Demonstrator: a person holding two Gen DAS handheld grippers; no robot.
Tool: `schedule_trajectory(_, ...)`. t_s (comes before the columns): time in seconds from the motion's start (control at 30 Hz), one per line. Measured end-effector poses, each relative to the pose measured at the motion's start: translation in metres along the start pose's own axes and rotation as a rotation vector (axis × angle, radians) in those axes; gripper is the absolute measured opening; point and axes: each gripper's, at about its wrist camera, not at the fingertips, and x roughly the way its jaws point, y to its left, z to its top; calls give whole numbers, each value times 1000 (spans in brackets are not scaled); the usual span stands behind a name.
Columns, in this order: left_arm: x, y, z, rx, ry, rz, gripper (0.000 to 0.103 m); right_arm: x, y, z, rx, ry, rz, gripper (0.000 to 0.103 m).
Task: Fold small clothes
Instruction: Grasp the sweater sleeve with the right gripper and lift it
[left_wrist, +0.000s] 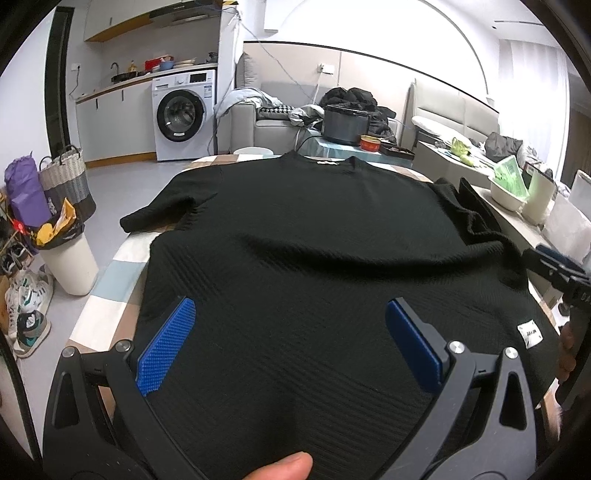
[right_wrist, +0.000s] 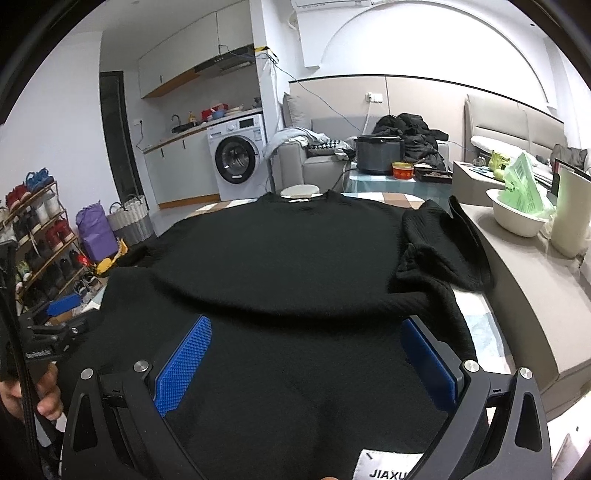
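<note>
A lived-in studio flat, washer (left_wrist: 181, 115) at the back: on the checked counter (left_wrist: 110, 273) a black sweater (left_wrist: 295, 229) lies flat, collar far, hem near, its long axis running straight away from both tools. The left tool (left_wrist: 290, 345) and right tool (right_wrist: 306, 363), both spread wide and empty, hover over the near hem, side by side.

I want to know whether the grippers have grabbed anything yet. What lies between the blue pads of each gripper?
Only the black sweater lies spread beneath both. The left gripper and right gripper are open, with nothing pinched, as each wrist view shows.
</note>
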Motion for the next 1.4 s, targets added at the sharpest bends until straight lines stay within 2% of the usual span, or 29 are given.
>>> schedule_trajectory(0.13,6,24,8,-60,12,21,103,8,-12,5,32,49,-23,103)
schedule_trajectory(0.3,9,53,26,-128,13,38,103,14,-52,20,137,74,-78,103)
schedule_trajectory(0.37,10,63,34,-141,2,56,103,19,-70,26,175,92,-105,92)
schedule_trajectory(0.4,11,67,37,-147,-3,68,103,23,-79,30,190,108,-122,78)
schedule_trajectory(0.43,13,72,42,-152,-6,77,103,27,-87,32,206,119,-136,71)
schedule_trajectory(0.57,27,87,60,-173,-2,93,103,45,-124,45,336,152,-182,69)
schedule_trajectory(0.7,51,97,76,-182,29,106,103,67,-141,53,377,196,-278,65)
schedule_trajectory(0.77,64,101,82,-185,44,106,103,78,-148,55,426,221,-296,65)
schedule_trajectory(1.1,126,113,96,-160,105,142,103,121,-170,63,498,282,-451,65)
schedule_trajectory(1.23,145,138,99,-225,133,157,103,136,-175,64,485,314,-469,64)
schedule_trajectory(1.27,150,148,99,-258,143,165,103,140,-175,64,478,323,-470,63)
schedule_trajectory(1.33,160,167,99,-320,165,173,102,144,-174,64,456,343,-475,51)
schedule_trajectory(1.4,166,182,99,-375,175,170,102,146,-172,64,452,356,-469,50)
